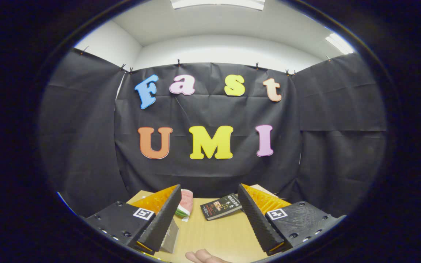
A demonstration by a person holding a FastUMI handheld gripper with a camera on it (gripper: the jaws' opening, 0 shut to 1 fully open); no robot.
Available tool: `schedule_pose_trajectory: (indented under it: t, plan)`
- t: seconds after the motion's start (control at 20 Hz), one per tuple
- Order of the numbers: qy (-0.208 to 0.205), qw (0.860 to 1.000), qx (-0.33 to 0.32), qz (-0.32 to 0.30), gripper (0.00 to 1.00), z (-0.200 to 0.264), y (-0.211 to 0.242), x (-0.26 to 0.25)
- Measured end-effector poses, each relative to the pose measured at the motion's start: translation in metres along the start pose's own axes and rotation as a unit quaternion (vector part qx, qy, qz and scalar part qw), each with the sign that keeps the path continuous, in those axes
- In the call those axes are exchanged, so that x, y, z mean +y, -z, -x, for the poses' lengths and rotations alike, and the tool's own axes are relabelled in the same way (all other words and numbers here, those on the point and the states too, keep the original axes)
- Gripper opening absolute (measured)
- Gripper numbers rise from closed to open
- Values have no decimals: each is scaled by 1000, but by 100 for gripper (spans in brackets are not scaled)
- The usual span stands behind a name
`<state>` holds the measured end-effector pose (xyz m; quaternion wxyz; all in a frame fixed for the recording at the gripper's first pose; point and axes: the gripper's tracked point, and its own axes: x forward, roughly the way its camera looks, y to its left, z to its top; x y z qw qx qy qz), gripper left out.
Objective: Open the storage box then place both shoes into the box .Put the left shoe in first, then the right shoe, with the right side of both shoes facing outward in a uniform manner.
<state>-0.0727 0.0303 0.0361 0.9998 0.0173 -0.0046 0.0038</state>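
From the gripper's view, the gripper [210, 219] has its two fingers spread wide apart, holding nothing, above a light wooden table [221, 235]. Beyond the left finger lies a watermelon-slice toy [185, 204]; beyond the gap, a dark book [220, 207] lies flat. A person's hand [205, 257] rests on the table between the fingers. Neither shoes nor storage box can be made out.

A dark book [220, 206] and a watermelon slice [185, 204] are lying well apart on the table [214, 233].
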Motion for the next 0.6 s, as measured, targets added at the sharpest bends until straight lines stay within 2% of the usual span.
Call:
schedule_pose_trajectory:
  t: [0.6]
  plan:
    - [8,1000,7,2,96,-9,6,15]
